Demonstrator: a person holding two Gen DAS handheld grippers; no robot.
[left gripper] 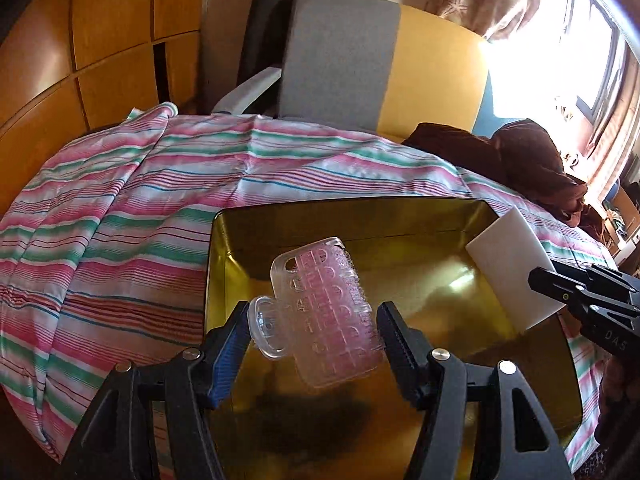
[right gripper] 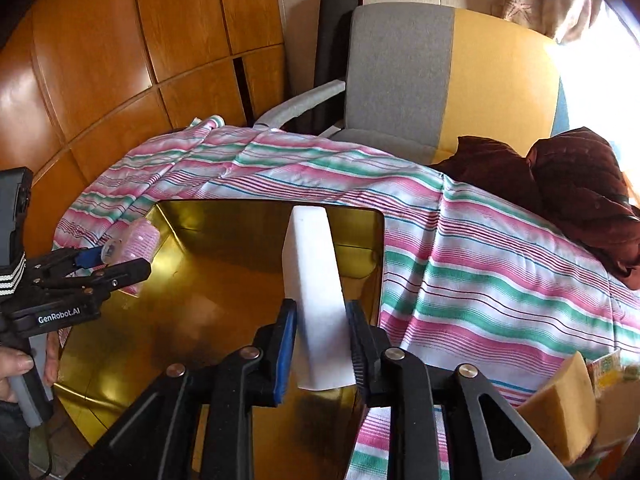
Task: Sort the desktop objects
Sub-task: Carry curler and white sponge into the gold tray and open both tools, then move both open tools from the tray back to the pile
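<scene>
A: Two grippers over one gold tin [left gripper: 224, 248], which sits on a striped cloth [left gripper: 120, 208] in pink, green and white.

B: What does each hold?

A: Left gripper [left gripper: 316, 332] has its fingers clamped on a clear pink roller [left gripper: 332, 304], tilted, above the tin's middle. Right gripper [right gripper: 322, 340] pinches a white block [right gripper: 316, 280], which pokes over the tin toward twelve o'clock.

B: And the room?

A: Wooden panels [left gripper: 100, 32] at ten o'clock, a grey and yellow chair [left gripper: 384, 68] at twelve, a brown blanket [left gripper: 532, 160] and a bright window [left gripper: 560, 48] at two. From the right wrist, a yellow sponge [right gripper: 560, 404] lies at four o'clock
</scene>
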